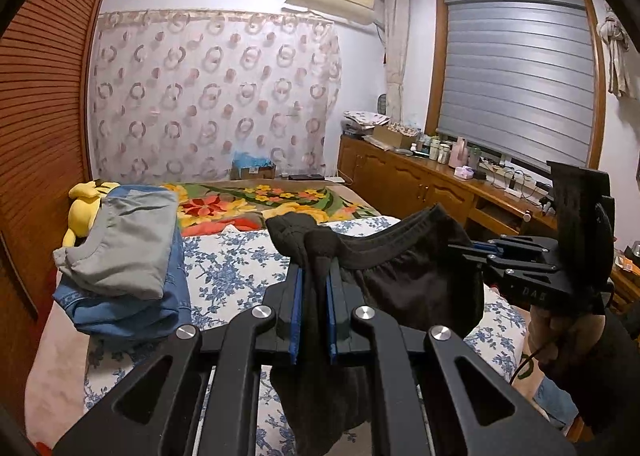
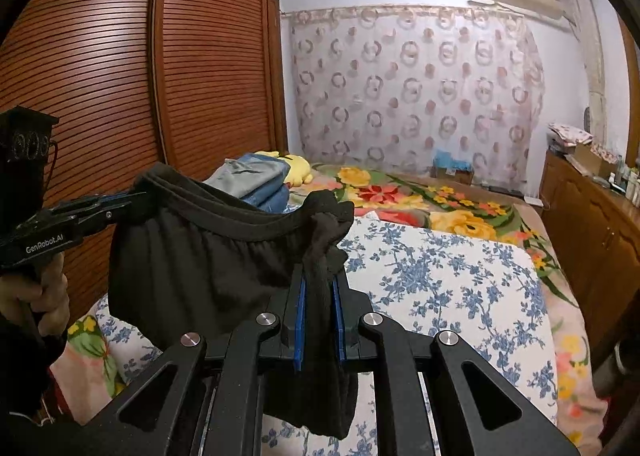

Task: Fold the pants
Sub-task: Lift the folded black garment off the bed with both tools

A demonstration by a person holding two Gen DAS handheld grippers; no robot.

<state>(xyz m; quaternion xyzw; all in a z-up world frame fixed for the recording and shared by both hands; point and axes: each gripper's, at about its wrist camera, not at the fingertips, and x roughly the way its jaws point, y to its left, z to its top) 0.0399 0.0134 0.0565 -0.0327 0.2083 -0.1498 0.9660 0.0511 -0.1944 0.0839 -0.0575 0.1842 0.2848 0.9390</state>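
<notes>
Black pants (image 1: pixel 400 276) are hanging in the air over the bed (image 1: pixel 240 268), with the waistband running sideways between two grippers. From the left wrist, the left gripper (image 1: pixel 314 292) is squeezing one waistband end between its two blue fingers (image 1: pixel 295 308). One right gripper (image 1: pixel 476 252) is pinching the other end. Two folded clothes (image 1: pixel 128 252) are sitting by one yellow toy (image 1: pixel 82 212).

From the right wrist, the right gripper (image 2: pixel 320 296) is clamping bunched cloth, and the pants are hanging down.
</notes>
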